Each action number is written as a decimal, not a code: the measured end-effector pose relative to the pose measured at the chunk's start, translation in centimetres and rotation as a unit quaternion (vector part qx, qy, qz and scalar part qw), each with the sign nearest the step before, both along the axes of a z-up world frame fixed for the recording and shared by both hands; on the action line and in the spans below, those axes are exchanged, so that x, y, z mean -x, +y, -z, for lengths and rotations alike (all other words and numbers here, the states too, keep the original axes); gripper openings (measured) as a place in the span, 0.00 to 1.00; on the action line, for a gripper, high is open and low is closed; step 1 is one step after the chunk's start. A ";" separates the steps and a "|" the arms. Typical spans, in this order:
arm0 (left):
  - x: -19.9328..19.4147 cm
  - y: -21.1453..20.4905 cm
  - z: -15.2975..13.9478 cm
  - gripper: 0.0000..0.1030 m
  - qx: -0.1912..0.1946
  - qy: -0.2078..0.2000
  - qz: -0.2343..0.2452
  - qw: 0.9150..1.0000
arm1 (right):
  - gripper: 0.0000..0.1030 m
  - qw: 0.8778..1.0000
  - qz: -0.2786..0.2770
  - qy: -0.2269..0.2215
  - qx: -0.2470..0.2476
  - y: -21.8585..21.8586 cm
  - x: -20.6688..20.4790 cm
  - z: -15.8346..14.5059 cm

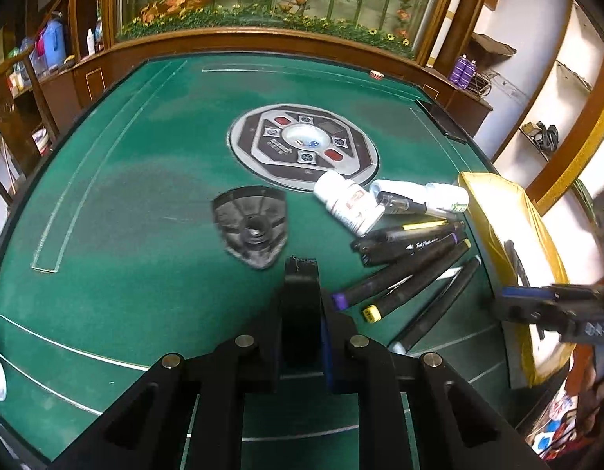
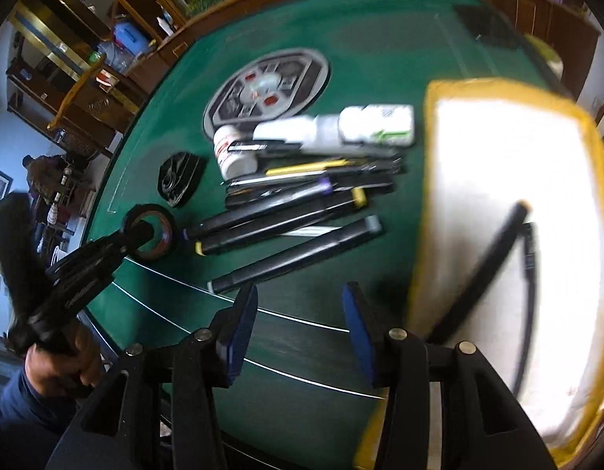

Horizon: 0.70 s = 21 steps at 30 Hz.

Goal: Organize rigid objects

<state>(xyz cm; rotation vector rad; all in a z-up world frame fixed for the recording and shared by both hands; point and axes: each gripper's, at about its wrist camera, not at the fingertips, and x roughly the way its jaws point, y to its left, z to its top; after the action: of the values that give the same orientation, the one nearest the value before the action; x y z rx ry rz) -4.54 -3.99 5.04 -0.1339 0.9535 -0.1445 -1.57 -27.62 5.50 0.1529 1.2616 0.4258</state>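
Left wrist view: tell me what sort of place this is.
Probably a home or game room. The green felt table has a control panel at its centre, like an automatic mahjong table. Behind stand a wooden cabinet with artificial flowers and cluttered shelves.

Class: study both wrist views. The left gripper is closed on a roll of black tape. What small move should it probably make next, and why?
Probably carry the roll of black tape right, over the markers, to the gold-rimmed white box. The left gripper is shut on the roll, and the box already holds a black marker, so it seems the collecting place. The right gripper stands open, holding nothing.
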 end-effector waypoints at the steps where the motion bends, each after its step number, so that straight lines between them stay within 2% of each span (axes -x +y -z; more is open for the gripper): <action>1: 0.2 0.3 -0.1 0.15 -0.002 -0.002 0.001 1.000 | 0.43 1.000 0.004 0.005 0.002 0.3 -0.1 0.3; 7: 0.9 2.6 -0.3 0.15 -0.007 -0.013 0.013 1.000 | 0.44 0.998 0.057 0.034 0.007 1.7 -1.4 1.7; 12: 0.6 4.0 -0.1 0.15 0.000 -0.013 0.024 1.000 | 0.45 0.996 0.057 0.017 0.063 3.8 -1.8 1.5; 15: 0.5 4.5 -0.2 0.15 0.004 -0.018 0.034 0.999 | 0.45 0.996 0.057 0.021 0.071 4.1 -1.5 1.4; 21: 0.1 5.1 -0.3 0.15 0.013 -0.022 0.048 0.998 | 0.45 0.992 0.103 0.031 0.062 2.6 -0.2 0.7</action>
<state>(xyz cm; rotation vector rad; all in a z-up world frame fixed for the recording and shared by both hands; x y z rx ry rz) -4.67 1.07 5.38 -0.1086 0.9138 -0.2485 -1.33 -25.07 4.80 0.1908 1.3153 0.1655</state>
